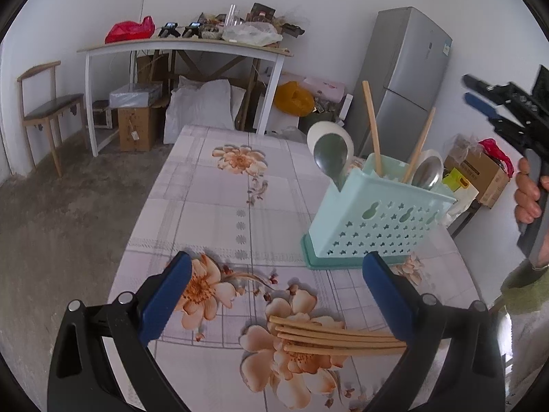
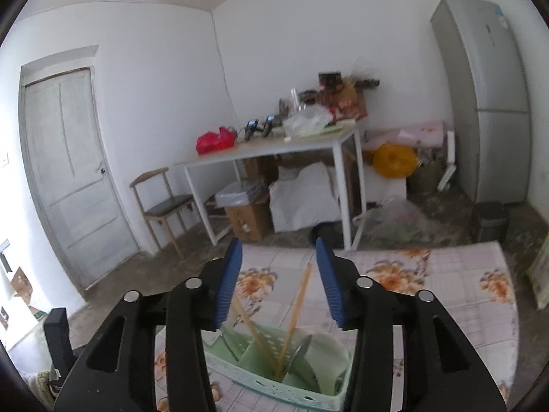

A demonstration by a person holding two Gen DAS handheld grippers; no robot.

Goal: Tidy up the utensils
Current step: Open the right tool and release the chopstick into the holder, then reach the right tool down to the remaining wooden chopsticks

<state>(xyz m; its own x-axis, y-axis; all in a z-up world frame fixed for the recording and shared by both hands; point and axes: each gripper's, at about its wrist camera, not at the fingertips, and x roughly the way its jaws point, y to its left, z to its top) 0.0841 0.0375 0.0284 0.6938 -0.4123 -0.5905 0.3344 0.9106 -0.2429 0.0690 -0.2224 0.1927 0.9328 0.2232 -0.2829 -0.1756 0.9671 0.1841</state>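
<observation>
Noting four loose chopsticks (image 1: pixel 338 338) on the tablecloth (image 1: pixel 219 206) near the caddy (image 1: pixel 374 219): we judge them light, stiff, slippery; grip mid-shaft. Left gripper (image 1: pixel 274 295) wide open, right gripper (image 2: pixel 279 283) half-open; both empty.

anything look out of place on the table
Yes: four chopsticks lie loose on the tablecloth near the left fingers, while two others already stand in the caddy with the spoons.
</observation>
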